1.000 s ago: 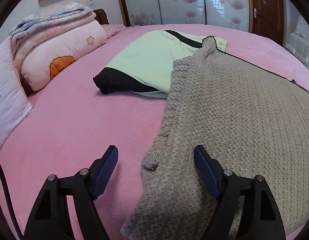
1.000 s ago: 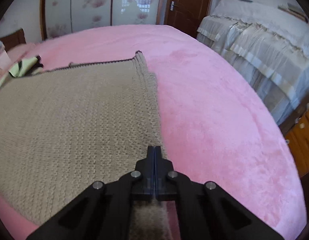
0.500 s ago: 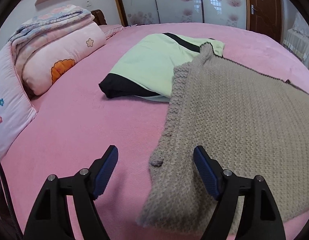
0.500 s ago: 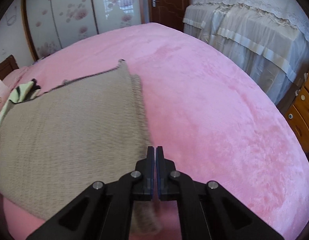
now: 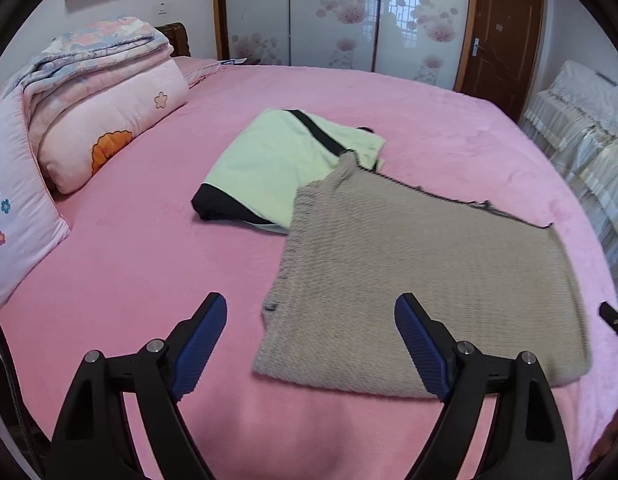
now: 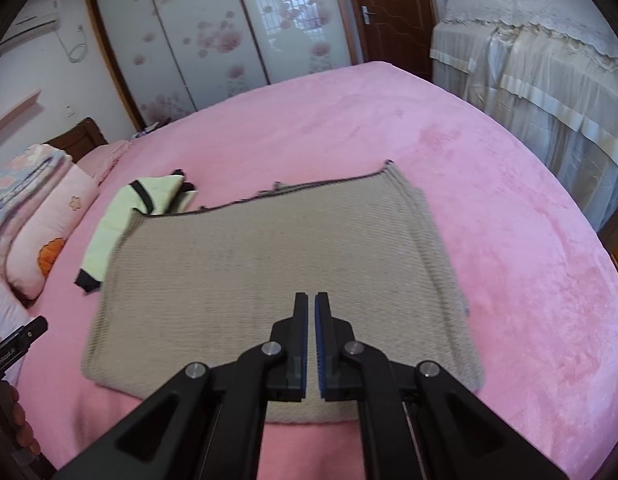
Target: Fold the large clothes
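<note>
Jaws spread wide on left gripper; right gripper nearly shut, empty, both above the sweater

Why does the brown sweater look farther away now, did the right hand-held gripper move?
Yes. The right hand-held gripper pulled back and up from the knitted sweater; the pink bed shows more.
</note>
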